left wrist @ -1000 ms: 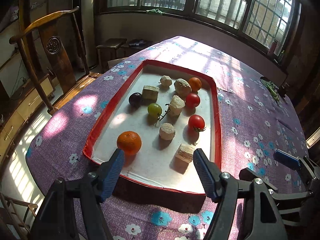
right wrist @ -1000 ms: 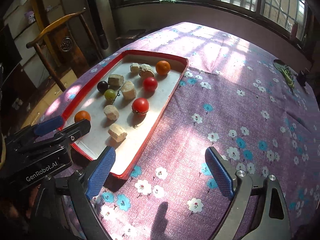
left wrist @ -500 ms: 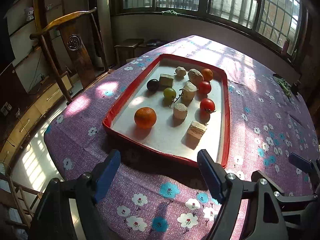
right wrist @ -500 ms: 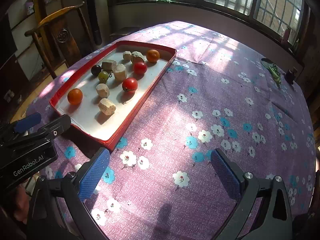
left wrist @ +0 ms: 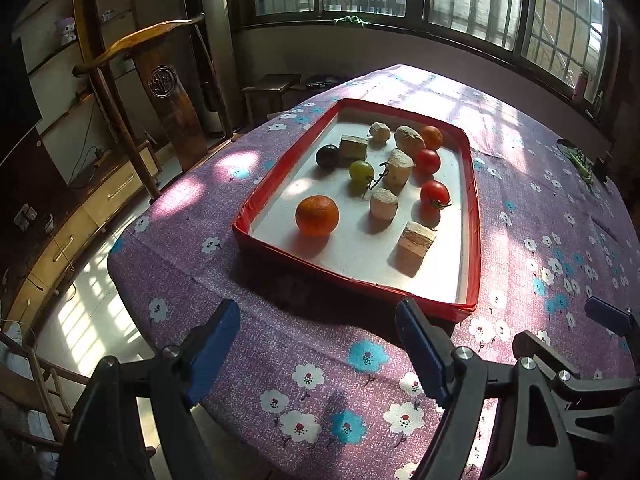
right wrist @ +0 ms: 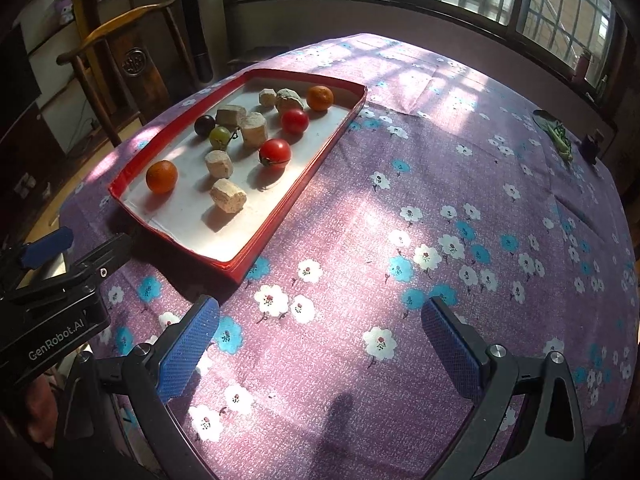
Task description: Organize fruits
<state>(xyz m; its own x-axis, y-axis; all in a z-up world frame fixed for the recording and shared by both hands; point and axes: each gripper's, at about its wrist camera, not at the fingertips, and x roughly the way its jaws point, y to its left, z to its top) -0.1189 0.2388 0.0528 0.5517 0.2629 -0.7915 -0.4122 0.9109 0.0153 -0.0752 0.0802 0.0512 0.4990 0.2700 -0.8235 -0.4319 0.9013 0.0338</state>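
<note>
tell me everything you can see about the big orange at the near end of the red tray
The orange is round, deep orange, with a dull, finely pitted skin and a sunlit top. It sits whole on the white floor of the red-rimmed tray, near the tray's near left corner, casting a shadow toward the rim. Nothing touches it; the closest piece is a pale cork-like chunk to its right.

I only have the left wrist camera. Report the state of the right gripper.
Observer: The right gripper is open, with nothing between its fingers.
Operator: Now tell me what lies under it.
Observer: Only the flowered tablecloth. It hovers outside the red tray, to the right of its near corner, so no fruit is within its fingers.
</note>
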